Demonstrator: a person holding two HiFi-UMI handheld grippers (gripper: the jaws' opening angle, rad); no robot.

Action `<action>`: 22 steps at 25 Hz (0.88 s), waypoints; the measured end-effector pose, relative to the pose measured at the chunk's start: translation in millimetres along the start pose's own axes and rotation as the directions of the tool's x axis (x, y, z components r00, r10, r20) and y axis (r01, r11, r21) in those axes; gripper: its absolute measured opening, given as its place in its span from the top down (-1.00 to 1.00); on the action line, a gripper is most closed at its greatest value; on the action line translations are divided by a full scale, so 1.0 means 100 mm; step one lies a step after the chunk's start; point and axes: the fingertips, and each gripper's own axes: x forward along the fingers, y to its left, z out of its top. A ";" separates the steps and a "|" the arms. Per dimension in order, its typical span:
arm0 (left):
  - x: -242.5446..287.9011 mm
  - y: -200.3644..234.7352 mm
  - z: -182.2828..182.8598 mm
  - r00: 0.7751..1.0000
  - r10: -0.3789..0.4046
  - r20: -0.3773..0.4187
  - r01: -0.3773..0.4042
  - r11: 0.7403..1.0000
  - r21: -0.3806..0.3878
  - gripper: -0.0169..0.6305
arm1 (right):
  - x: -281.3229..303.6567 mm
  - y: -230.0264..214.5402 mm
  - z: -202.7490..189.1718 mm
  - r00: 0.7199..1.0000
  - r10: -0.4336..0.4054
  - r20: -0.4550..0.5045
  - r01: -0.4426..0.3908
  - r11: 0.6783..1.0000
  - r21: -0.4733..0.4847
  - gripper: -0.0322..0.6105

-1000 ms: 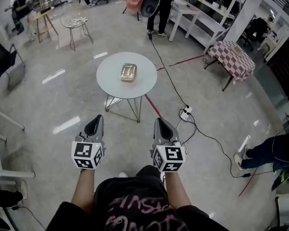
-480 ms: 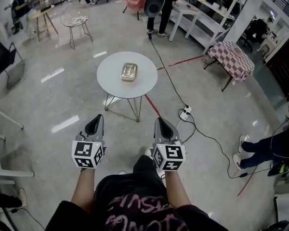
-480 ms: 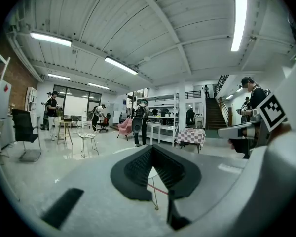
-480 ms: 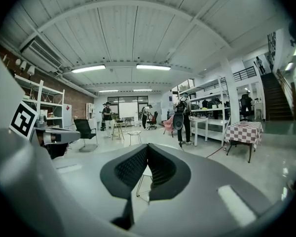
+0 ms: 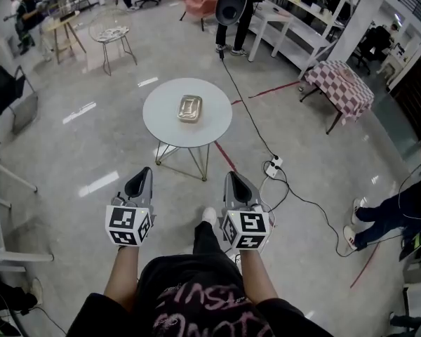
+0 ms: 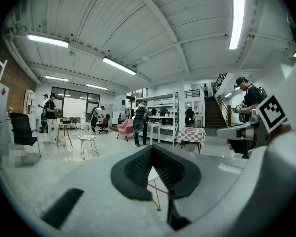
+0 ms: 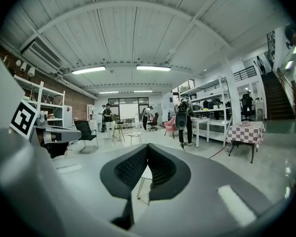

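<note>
Polished floor, foil tray (image 5: pixel 189 108) on round table (image 5: pixel 161 121) — left tool (image 5: pixel 141 172), right tool (image 5: pixel 232 175) closed, empty.

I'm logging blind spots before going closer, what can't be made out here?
Metal tray: head view, too small to tell its contents; both gripper views, hidden behind shut jaws.
Round table: gripper views, only a sliver and legs show below the jaw tips.
Person's hands: head view, covered by marker cubes.

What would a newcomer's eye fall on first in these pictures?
A round white table stands mid-floor, with a shiny metal tray at its centre. Nearer, the left gripper and right gripper point toward it, jaws shut. A checked table stands far right.
</note>
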 end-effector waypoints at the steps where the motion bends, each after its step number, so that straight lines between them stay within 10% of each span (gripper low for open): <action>1: 0.01 0.02 0.02 1.000 0.002 0.001 -0.002 1.000 0.001 0.95 | 0.03 0.01 0.00 1.000 0.002 0.000 -0.002 1.000 0.001 0.90; 22: 0.54 0.29 -0.07 0.999 0.020 -0.048 -0.020 1.000 0.006 0.95 | 0.64 -0.20 -0.08 1.000 -0.009 -0.025 0.010 0.999 0.034 0.91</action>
